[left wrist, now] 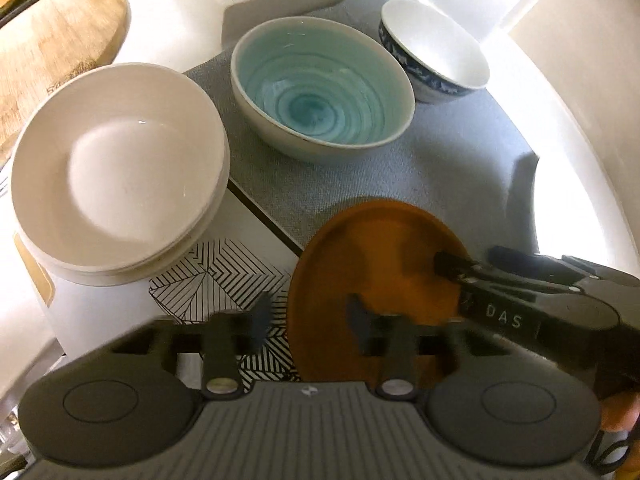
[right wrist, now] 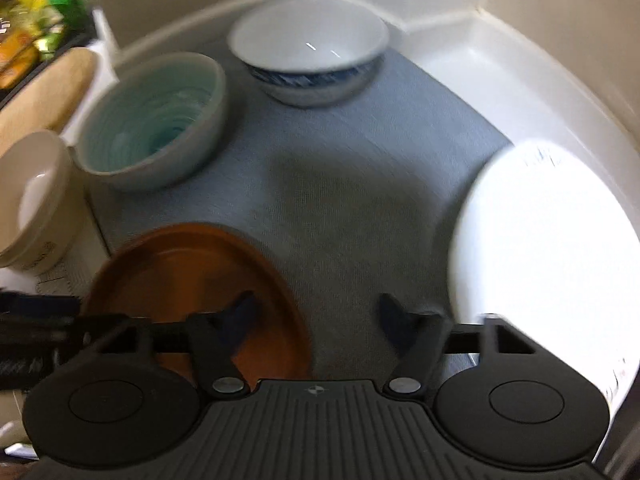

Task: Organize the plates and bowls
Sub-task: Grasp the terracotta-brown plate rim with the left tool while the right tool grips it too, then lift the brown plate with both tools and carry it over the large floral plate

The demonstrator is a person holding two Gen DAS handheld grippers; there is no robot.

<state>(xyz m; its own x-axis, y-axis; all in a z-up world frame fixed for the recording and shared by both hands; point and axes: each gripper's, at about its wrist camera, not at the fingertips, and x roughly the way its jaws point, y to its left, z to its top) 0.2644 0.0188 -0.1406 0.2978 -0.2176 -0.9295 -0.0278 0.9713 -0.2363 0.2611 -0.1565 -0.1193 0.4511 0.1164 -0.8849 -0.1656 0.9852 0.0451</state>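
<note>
Strong daylight from the right; white plate (right wrist: 540, 248) blown out by glare. Right wrist view motion-blurred, left sharper. Fisheye bends edges; soft shadow on grey mat (right wrist: 340, 184).

Grey mat (right wrist: 360, 200) seemingly open between bowls, plates.

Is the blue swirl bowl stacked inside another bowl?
No, the blue swirl bowl stands alone on the grey mat, apart from the blue-patterned bowl and the stacked cream bowls.
</note>
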